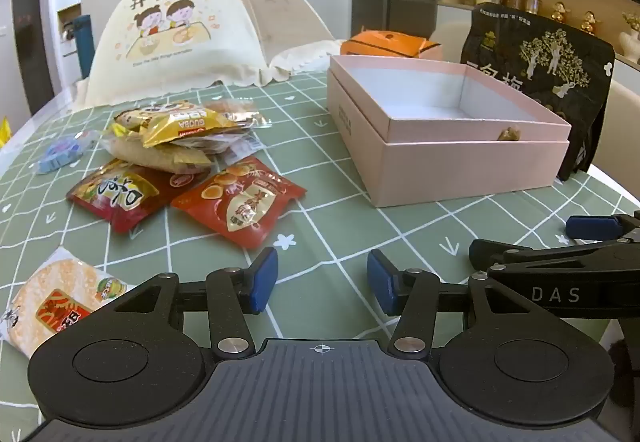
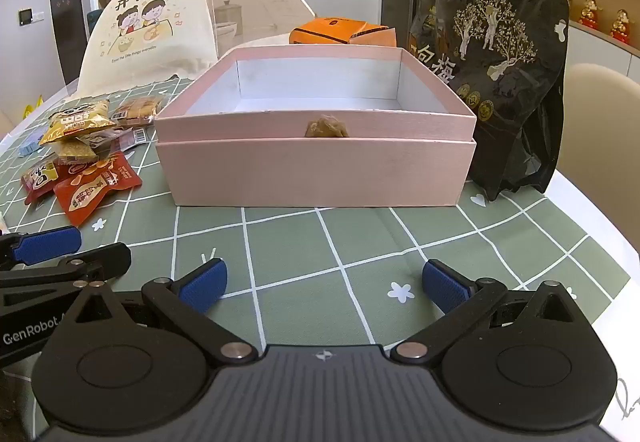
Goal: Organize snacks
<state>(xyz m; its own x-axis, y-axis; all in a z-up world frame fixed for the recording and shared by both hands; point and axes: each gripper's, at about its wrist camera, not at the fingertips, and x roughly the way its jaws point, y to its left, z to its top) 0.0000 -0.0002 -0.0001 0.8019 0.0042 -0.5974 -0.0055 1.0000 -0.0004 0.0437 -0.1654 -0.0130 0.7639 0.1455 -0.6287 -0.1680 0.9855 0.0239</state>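
Judging from the scene, the task is at its very start: the pink box (image 2: 316, 170) is empty and no snack is picked yet. The left tool (image 1: 322, 280) hangs over the green checked table (image 1: 344, 242) w/ jaws about half apart and nothing between them; the right tool (image 2: 322, 284) has jaws fully wide, also empty, and points at the box front. The snacks lie in a loose pile at approx. 10 o'clock from the left tool: a red packet (image 1: 240, 202) is nearest, a second red packet (image 1: 116, 194) lies beside it, a gold packet (image 1: 180, 124) sits on top of the pile further back, and a rice cracker pack (image 1: 52, 298) is at 9 o'clock near the table edge. The box is at 1 o'clock from the left tool, well apart from the pile. The next move probably calls for the left tool to go to the nearest red packet and pinch its flat edge; thin foil can slip. Other things: a tall black bag (image 2: 492, 82) stands just beside the box at its right, an orange box (image 2: 340, 32) and a food cover (image 1: 176, 34) are behind. Nothing blocks the way to the box; only its wall must be cleared.
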